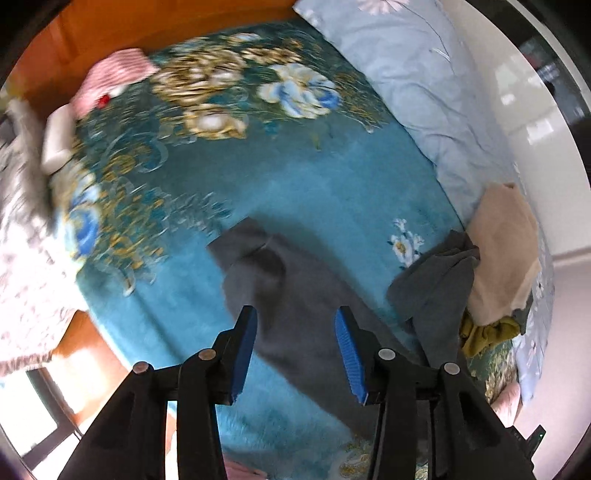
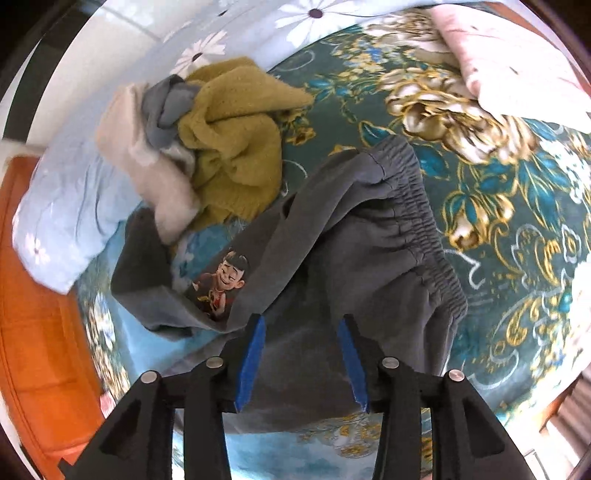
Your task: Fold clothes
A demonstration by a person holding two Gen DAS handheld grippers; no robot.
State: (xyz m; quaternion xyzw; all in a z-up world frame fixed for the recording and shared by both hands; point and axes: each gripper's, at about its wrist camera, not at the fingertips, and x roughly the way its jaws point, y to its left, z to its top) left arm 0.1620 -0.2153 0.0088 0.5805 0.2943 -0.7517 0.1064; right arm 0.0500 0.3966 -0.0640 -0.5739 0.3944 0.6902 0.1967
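Observation:
Dark grey trousers lie crumpled on the teal floral blanket. My left gripper hovers over one flat end of them with its blue pads apart and nothing pressed between them. In the right wrist view the same trousers show a gathered elastic waistband and a cartoon print. My right gripper hangs above the cloth just below the waistband, jaws apart, pads clear of the fabric.
A heap with a mustard sweater, a beige garment and a grey piece lies by the light-blue quilt. A pink floral quilt lies at one side. A pink striped item and a white box sit near the orange bed frame.

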